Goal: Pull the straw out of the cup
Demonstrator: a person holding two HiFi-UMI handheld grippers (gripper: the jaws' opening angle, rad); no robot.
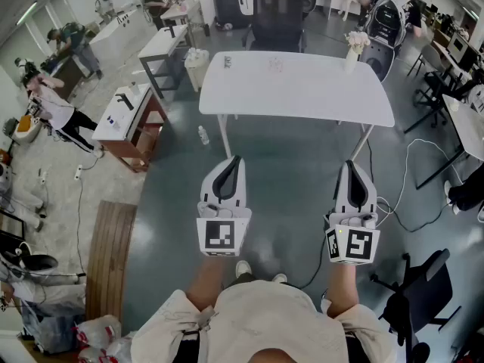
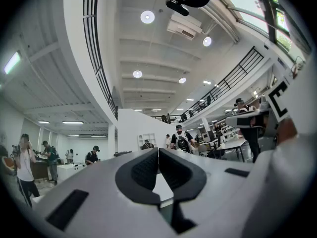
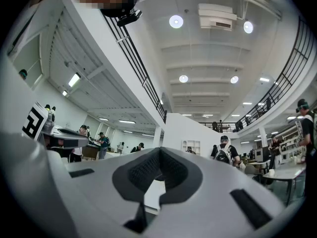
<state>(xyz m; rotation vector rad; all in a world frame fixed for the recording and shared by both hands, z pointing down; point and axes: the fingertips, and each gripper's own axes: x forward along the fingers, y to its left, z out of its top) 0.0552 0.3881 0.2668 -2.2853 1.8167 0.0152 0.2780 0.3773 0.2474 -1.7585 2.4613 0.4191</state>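
Observation:
A white table (image 1: 302, 100) stands a few steps ahead of me in the head view. At its far right corner is a pale cup-like thing (image 1: 352, 50) with something sticking out of its top; it is too small to make out a straw. Two small items (image 1: 275, 65) lie near the table's far edge. My left gripper (image 1: 237, 159) and right gripper (image 1: 352, 163) are held side by side over the floor, well short of the table. Both point forward with the jaws together and nothing in them. The left gripper view (image 2: 158, 150) and right gripper view (image 3: 159, 150) show only the hall and ceiling.
A black office chair (image 1: 276, 17) stands behind the table. A wooden side table (image 1: 130, 123) is at the left, with a bottle (image 1: 203, 134) on the floor near it. Cables (image 1: 401, 195) trail on the floor at the right, by another black chair (image 1: 414, 293). People stand around the hall.

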